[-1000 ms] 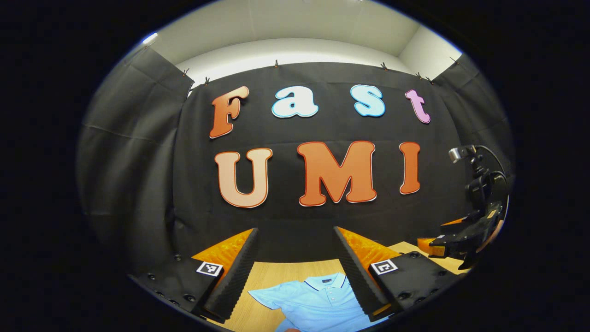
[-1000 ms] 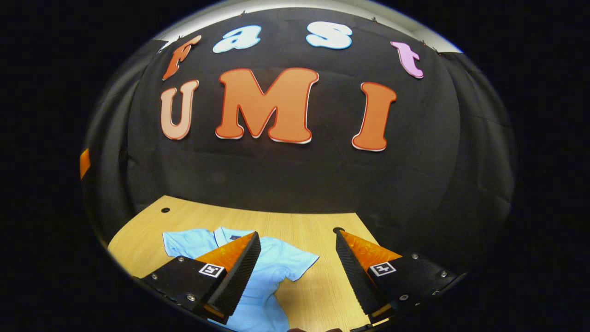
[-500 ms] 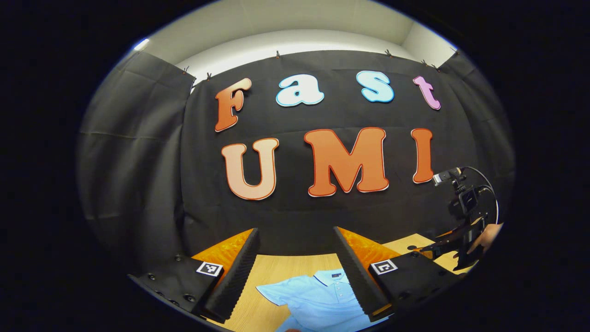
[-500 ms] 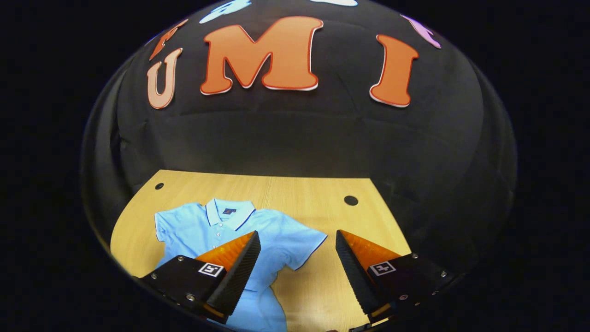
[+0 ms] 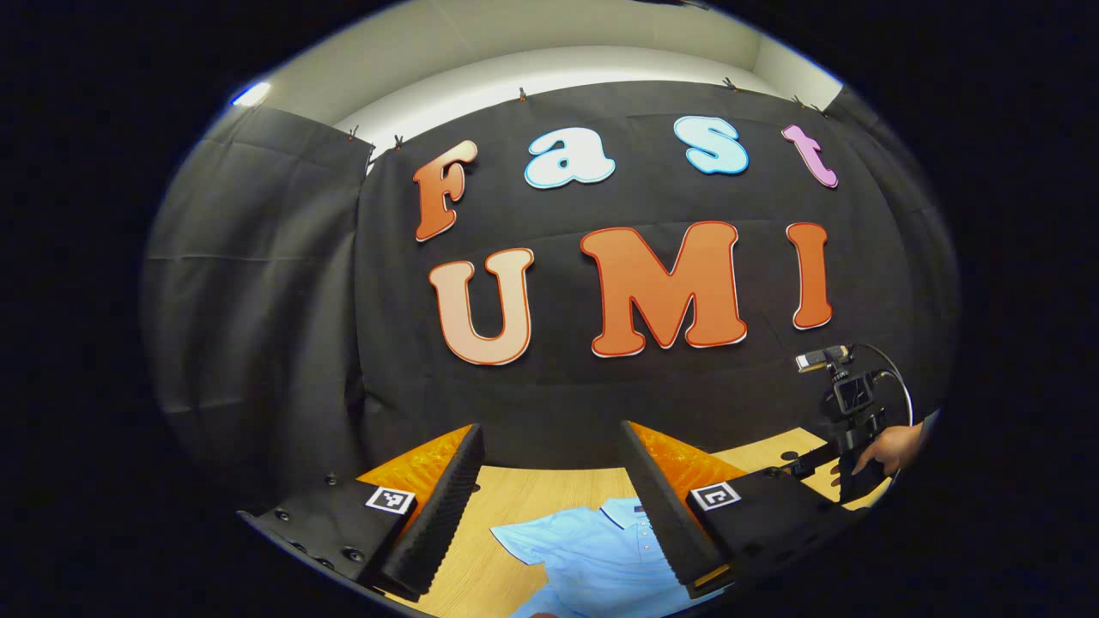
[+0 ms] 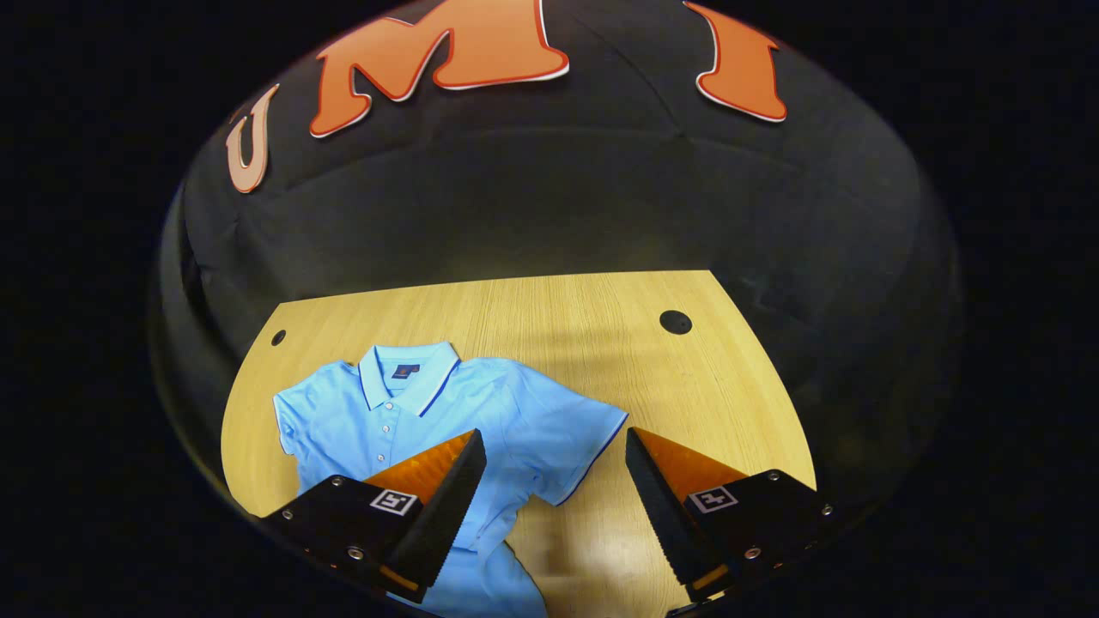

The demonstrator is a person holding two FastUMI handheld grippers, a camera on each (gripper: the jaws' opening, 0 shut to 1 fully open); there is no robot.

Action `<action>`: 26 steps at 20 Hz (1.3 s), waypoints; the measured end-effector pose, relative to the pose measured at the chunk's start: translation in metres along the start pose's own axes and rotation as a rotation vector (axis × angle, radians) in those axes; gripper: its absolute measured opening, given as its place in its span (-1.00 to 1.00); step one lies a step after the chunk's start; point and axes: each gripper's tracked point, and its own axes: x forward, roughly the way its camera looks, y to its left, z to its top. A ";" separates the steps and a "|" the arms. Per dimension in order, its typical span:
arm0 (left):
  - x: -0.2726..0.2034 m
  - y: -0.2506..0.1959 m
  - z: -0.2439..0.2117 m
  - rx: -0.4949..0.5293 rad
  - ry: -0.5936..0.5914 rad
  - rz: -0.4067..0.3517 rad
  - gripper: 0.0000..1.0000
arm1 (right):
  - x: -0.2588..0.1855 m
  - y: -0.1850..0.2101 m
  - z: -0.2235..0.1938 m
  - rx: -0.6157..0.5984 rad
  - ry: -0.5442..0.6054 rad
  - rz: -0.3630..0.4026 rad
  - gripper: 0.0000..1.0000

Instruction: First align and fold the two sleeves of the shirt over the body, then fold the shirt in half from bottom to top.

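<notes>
Booth w/ black cloth walls (image 5: 258, 300), pale ceiling strip above. Light wood table (image 6: 558, 343), two dark round holes near its far edge. Light blue polo shirt (image 6: 429, 421) lies flat on table, collar toward far wall, both sleeves spread out, unfolded. Right gripper (image 6: 555, 463) fingers wide apart, above shirt's sleeve edge, not touching. Left gripper (image 5: 549, 481) also wide, held above shirt (image 5: 601, 549). Other gripper (image 5: 846, 446) in a hand (image 5: 893, 446) at far right of left gripper view.
</notes>
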 end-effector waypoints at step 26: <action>0.001 -0.017 -0.015 0.038 0.101 0.138 1.00 | 0.127 -0.020 -0.077 0.097 0.442 -0.079 -0.21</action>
